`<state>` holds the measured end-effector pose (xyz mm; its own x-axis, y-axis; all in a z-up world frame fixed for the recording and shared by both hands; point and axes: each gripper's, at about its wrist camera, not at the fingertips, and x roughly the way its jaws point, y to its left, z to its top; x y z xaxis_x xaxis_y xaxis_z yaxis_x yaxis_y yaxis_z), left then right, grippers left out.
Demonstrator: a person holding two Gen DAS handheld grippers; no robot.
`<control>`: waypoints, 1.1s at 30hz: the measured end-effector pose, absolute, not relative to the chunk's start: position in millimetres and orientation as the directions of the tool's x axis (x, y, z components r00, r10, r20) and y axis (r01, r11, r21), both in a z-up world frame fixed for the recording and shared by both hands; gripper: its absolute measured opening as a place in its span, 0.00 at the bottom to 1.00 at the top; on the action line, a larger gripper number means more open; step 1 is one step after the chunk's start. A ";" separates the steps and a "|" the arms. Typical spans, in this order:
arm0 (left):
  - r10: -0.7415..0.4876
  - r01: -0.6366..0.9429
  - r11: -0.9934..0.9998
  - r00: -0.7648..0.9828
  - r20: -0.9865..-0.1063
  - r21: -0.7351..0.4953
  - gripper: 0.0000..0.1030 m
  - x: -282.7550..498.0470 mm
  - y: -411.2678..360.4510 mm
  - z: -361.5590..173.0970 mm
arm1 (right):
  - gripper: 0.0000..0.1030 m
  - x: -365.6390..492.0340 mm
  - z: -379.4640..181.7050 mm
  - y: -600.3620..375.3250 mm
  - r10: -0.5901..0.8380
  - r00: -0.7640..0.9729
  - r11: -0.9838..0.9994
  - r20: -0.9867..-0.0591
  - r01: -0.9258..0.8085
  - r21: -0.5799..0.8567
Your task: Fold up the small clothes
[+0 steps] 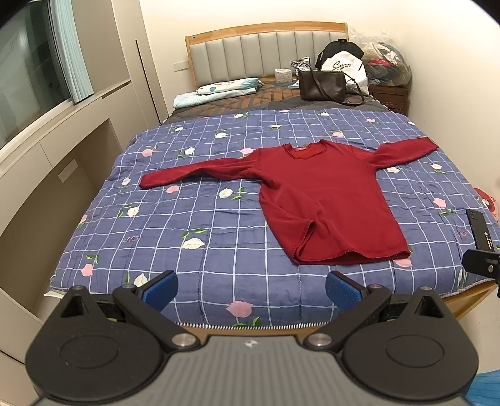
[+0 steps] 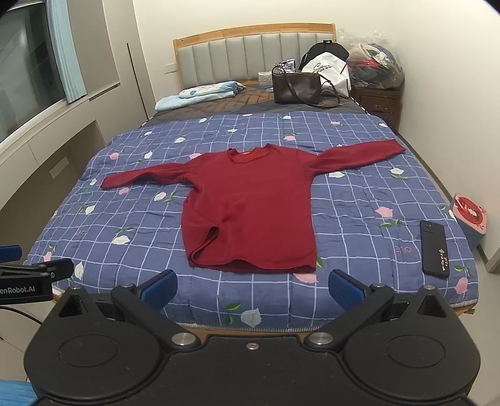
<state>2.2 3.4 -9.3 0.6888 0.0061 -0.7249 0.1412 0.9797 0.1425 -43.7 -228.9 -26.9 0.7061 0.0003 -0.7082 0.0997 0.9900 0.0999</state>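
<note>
Bedroom with cream walls (image 2: 437, 78), lit evenly.

A wooden bed (image 2: 256, 29) with a grey padded headboard (image 2: 237, 59) fills the middle, under a blue checked floral quilt (image 2: 359, 200). At 9 o'clock, beige built-in cabinets (image 1: 47, 175) sit below a window (image 1: 22, 71) with a pale curtain (image 1: 70, 53). At 2 o'clock, a dark wooden nightstand (image 2: 379, 103) stands beside the headboard.

1. Red long-sleeved top (image 2: 253, 212) (image 1: 328, 203): knitted, one colour, round neck with a red label inside.
2. Pose: spread flat, front up, both sleeves stretched out sideways, neck toward the headboard end, hem toward the foot edge.
3. Place: on the bed (image 2: 125, 250) (image 1: 187, 218), mid-width, nearer the foot edge.
4. State: unfolded; hem slightly rumpled, one fold lifted near its left corner.
</note>
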 end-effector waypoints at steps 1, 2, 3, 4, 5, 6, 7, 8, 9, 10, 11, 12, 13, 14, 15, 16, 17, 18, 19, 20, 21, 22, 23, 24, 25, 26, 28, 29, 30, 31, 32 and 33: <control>0.005 0.142 0.980 0.688 -0.726 0.142 1.00 2.2 2.6 -9.3 | 1.00 -43.4 -26.7 -228.8 0.000 0.705 0.990 -0.709 0.101 0.101; 0.004 0.142 0.980 0.687 -0.726 0.140 1.00 2.1 2.5 -9.1 | 1.00 -43.8 -26.6 -228.7 0.001 0.705 0.990 -0.709 0.101 0.101; 0.004 0.142 0.980 0.687 -0.727 0.139 1.00 1.3 2.2 -9.0 | 1.00 -43.3 -26.8 -228.7 0.001 0.705 0.990 -0.709 0.100 0.100; 0.003 0.142 0.980 0.686 -0.728 0.138 1.00 1.8 2.0 -8.7 | 1.00 -43.4 -26.8 -228.7 0.000 0.706 0.990 -0.709 0.100 0.100; 0.002 0.144 0.980 0.684 -0.729 0.137 1.00 2.6 2.2 -8.3 | 1.00 -43.7 -26.7 -228.6 0.000 0.706 0.990 -0.708 0.101 0.100; -0.001 0.147 0.980 0.683 -0.730 0.136 1.00 2.2 2.4 -7.8 | 1.00 -44.0 -26.6 -228.6 -0.001 0.706 0.990 -0.708 0.102 0.101; -0.004 0.149 0.980 0.683 -0.730 0.134 1.00 2.1 2.8 -7.4 | 1.00 -43.4 -26.6 -228.7 -0.001 0.706 0.990 -0.709 0.103 0.101; -0.006 0.152 0.979 0.683 -0.731 0.134 1.00 1.7 2.4 -7.3 | 1.00 -44.2 -26.3 -228.9 -0.002 0.706 0.989 -0.709 0.104 0.101; -0.006 0.154 0.979 0.682 -0.731 0.135 1.00 1.1 1.8 -7.1 | 1.00 -44.9 -26.3 -229.8 -0.002 0.706 0.989 -0.709 0.106 0.102; -0.005 0.155 0.978 0.682 -0.732 0.137 1.00 1.4 1.8 -7.2 | 1.00 -45.6 -26.1 -230.5 -0.002 0.705 0.989 -0.709 0.107 0.104; -0.004 0.155 0.978 0.681 -0.733 0.139 1.00 1.4 1.7 -7.2 | 1.00 -45.5 -26.2 -230.6 0.000 0.705 0.989 -0.709 0.107 0.106; -0.002 0.154 0.978 0.679 -0.734 0.140 1.00 1.2 1.7 -7.2 | 1.00 -45.5 -26.0 -231.2 0.001 0.703 0.988 -0.711 0.109 0.108; 0.000 0.153 0.978 0.677 -0.736 0.140 1.00 1.5 2.2 -7.1 | 1.00 -45.7 -25.9 -231.4 -0.001 0.701 0.988 -0.713 0.111 0.108; 0.001 0.152 0.978 0.675 -0.737 0.141 1.00 1.3 1.9 -7.3 | 1.00 -46.0 -25.4 -230.9 -0.005 0.698 0.988 -0.716 0.113 0.103; 0.002 0.152 0.978 0.673 -0.740 0.140 1.00 1.1 2.2 -7.2 | 1.00 -45.2 -25.1 -231.1 -0.010 0.697 0.988 -0.717 0.115 0.098; 0.001 0.151 0.979 0.671 -0.741 0.139 1.00 1.5 2.7 -7.4 | 1.00 -44.9 -24.2 -231.0 -0.019 0.695 0.989 -0.719 0.119 0.089; 0.001 0.151 0.979 0.669 -0.743 0.138 1.00 1.4 3.1 -7.4 | 1.00 -44.9 -23.0 -230.6 -0.030 0.692 0.989 -0.721 0.125 0.079; 0.001 0.151 0.979 0.667 -0.745 0.137 1.00 1.7 3.6 -7.5 | 1.00 -44.5 -22.1 -230.5 -0.037 0.688 0.989 -0.724 0.130 0.073; 0.002 0.151 0.979 0.666 -0.746 0.137 1.00 2.3 4.2 -8.1 | 1.00 -42.9 -21.0 -230.3 -0.051 0.678 0.988 -0.734 0.141 0.062; 0.002 0.152 0.979 0.665 -0.747 0.138 1.00 2.7 4.6 -8.1 | 1.00 -41.9 -20.3 -230.6 -0.062 0.667 0.987 -0.742 0.150 0.053; 0.003 0.153 0.978 0.662 -0.749 0.139 1.00 3.4 5.1 -8.2 | 1.00 -40.2 -19.1 -230.3 -0.080 0.649 0.986 -0.757 0.163 0.036; 0.005 0.153 0.978 0.658 -0.753 0.140 1.00 4.5 6.0 -8.6 | 1.00 -38.4 -18.2 -229.6 -0.092 0.635 0.985 -0.767 0.172 0.023; 0.008 0.153 0.978 0.652 -0.758 0.142 1.00 6.3 6.6 -8.9 | 1.00 -36.3 -16.1 -228.9 -0.111 0.615 0.983 -0.780 0.183 0.004; 0.018 0.148 0.978 0.641 -0.767 0.147 1.00 9.3 7.8 -8.5 | 1.00 -34.2 -14.9 -229.4 -0.123 0.602 0.982 -0.789 0.191 -0.007; 0.028 0.143 0.978 0.633 -0.774 0.152 1.00 11.9 8.7 -8.0 | 1.00 -33.3 -12.8 -229.0 -0.132 0.591 0.980 -0.796 0.198 -0.016; 0.045 0.132 0.978 0.617 -0.785 0.159 1.00 15.7 10.1 -7.2 | 1.00 -32.4 -9.2 -228.3 -0.138 0.583 0.979 -0.801 0.204 -0.020; 0.071 0.114 0.979 0.587 -0.806 0.169 1.00 21.8 13.3 -6.2 | 1.00 -31.9 -4.9 -226.1 -0.136 0.579 0.977 -0.804 0.211 -0.013; 0.082 0.107 0.979 0.575 -0.814 0.174 1.00 23.3 15.2 -6.2 | 1.00 -31.0 -1.7 -225.2 -0.132 0.580 0.977 -0.804 0.213 -0.007; 0.093 0.103 0.978 0.565 -0.820 0.182 1.00 25.6 16.3 -5.0 | 1.00 -30.9 1.4 -223.9 -0.127 0.584 0.977 -0.802 0.214 0.001; 0.100 0.102 0.977 0.562 -0.821 0.189 1.00 26.7 17.2 -4.0 | 1.00 -31.2 6.0 -222.6 -0.121 0.591 0.977 -0.798 0.212 0.010; 0.105 0.103 0.975 0.563 -0.820 0.196 1.00 27.6 18.2 -2.6 | 1.00 -31.6 9.4 -221.5 -0.117 0.596 0.977 -0.794 0.211 0.014; 0.110 0.106 0.973 0.564 -0.819 0.203 1.00 28.3 18.7 -0.8 | 1.00 -31.9 13.0 -220.7 -0.116 0.601 0.977 -0.791 0.211 0.017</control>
<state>28.3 18.7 -0.8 0.5636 0.1097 -0.8187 0.1059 0.9734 0.2033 -31.9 -220.7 13.0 0.6013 -0.1161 -0.7905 0.2105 0.9774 0.0166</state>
